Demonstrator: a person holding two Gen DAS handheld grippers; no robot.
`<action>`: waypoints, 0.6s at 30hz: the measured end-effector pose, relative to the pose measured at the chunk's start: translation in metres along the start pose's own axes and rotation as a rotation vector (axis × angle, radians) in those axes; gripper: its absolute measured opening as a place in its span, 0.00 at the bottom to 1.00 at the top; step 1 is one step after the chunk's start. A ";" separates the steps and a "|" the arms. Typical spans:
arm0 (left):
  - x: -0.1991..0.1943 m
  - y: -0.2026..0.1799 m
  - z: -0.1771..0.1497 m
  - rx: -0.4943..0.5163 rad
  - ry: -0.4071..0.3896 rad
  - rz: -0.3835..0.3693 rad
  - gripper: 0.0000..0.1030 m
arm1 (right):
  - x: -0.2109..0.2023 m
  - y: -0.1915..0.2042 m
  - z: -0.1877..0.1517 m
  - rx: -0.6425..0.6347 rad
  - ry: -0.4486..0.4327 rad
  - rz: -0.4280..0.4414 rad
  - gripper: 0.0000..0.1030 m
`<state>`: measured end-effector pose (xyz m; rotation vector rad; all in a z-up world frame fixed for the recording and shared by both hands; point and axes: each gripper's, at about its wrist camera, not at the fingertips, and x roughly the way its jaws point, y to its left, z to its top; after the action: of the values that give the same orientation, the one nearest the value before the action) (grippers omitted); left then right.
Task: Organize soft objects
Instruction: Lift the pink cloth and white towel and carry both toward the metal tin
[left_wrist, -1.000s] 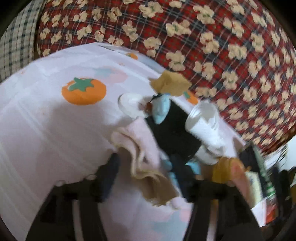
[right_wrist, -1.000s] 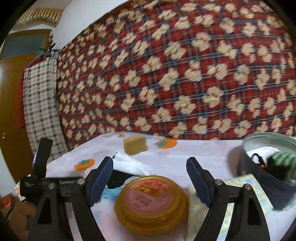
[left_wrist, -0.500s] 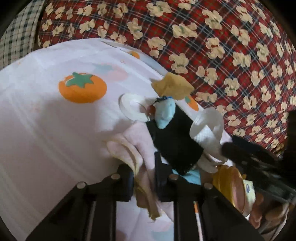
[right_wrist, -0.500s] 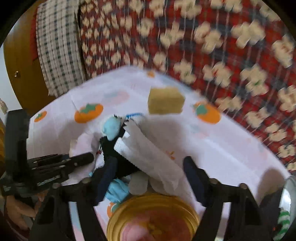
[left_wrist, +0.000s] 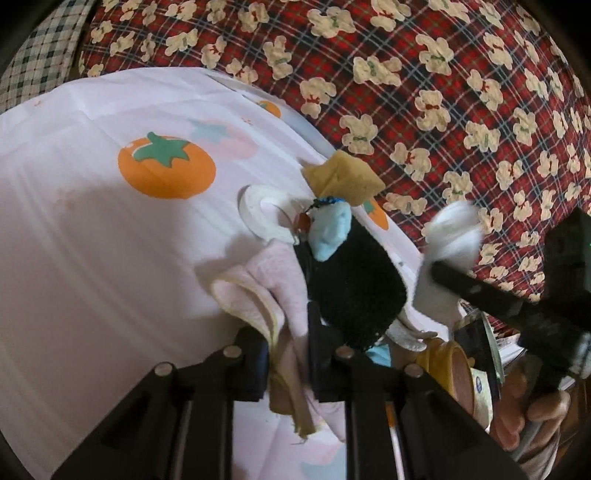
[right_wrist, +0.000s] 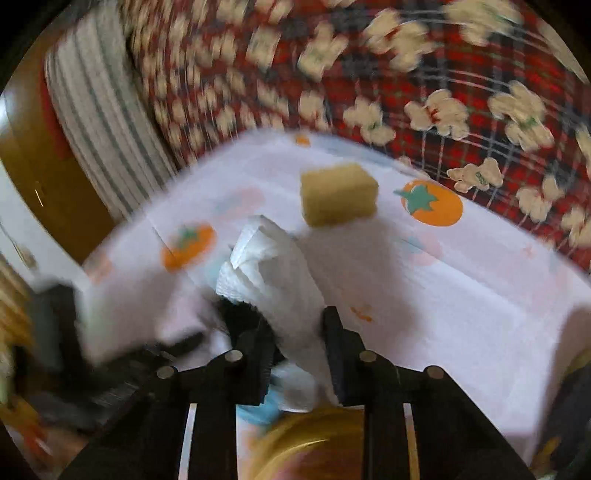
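Left hand-held gripper (left_wrist: 288, 354): jaws just drawn together, pinching the folded pale pink terry cloth (left_wrist: 273, 295) at the near edge of the tabletop under its white persimmon-print cover (left_wrist: 92, 258); black fuzzy pouch with a light blue end (left_wrist: 351, 284) touching the cloth's right side; white tape ring (left_wrist: 262, 214) and yellow sponge block (left_wrist: 343, 177) farther back. Right hand-held gripper (right_wrist: 295, 350): jaws just closed, pinching the crumpled white paper towel (right_wrist: 277, 273) above the black pouch; amber round lid (right_wrist: 314, 454) nearest; view blurred; red plaid bear-print fabric (right_wrist: 406, 74) behind.
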<state>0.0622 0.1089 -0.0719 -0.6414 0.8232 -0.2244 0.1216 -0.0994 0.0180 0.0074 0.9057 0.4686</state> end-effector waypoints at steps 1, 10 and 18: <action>-0.002 0.002 0.000 -0.007 -0.005 0.000 0.14 | -0.005 0.000 -0.001 0.045 -0.032 0.040 0.27; -0.036 -0.011 -0.004 0.050 -0.152 0.021 0.14 | -0.023 0.037 -0.069 0.238 -0.208 0.274 0.27; -0.066 -0.022 -0.015 0.128 -0.239 0.074 0.14 | -0.037 0.044 -0.107 0.254 -0.294 0.333 0.25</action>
<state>0.0084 0.1129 -0.0258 -0.5050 0.5960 -0.1289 0.0038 -0.0948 -0.0119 0.4541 0.6690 0.6397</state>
